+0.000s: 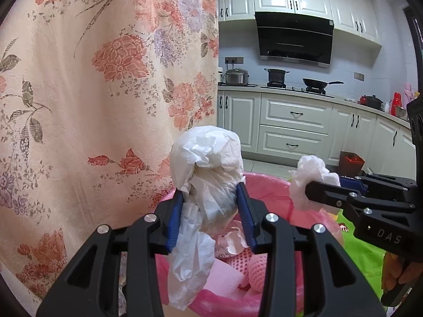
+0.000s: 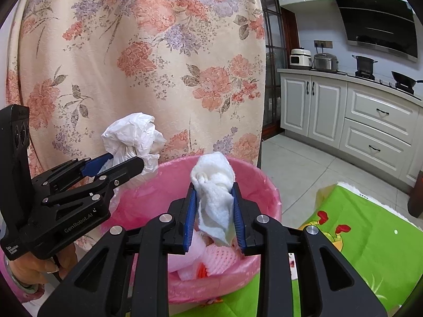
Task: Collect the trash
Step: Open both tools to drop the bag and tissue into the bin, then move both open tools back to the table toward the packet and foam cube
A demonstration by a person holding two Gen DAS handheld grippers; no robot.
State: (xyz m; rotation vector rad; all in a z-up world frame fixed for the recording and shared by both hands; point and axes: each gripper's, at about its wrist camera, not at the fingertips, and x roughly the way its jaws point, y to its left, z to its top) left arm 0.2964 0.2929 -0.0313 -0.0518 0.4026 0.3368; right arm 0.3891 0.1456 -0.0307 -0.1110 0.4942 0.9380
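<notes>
- Two pieces of trash are held above a pink-lined bin [image 2: 267, 185], the landmark for everything here.
- The left gripper [image 1: 211, 211] pinches a crumpled white plastic bag [image 1: 206, 174] between its blue pads; the bag's tail hangs down over the bin's near rim.
- The right gripper [image 2: 214, 208] pinches a wad of white tissue [image 2: 214, 185] directly over the bin's opening.
- Inside the bin lie pink foam fruit netting [image 2: 219, 257] and other scraps.
- Behind the bin hangs a floral curtain [image 2: 158, 52]; to its right sits a green mat [image 2: 370, 237], and beyond that, white kitchen cabinets [image 2: 370, 121].
- Risk, as a judgement: the bag sits near the bin's left edge, so releasing it there could let the light plastic drift or catch on the rim and land outside. The tissue could cling to a ridged pad when the fingers part.
</notes>
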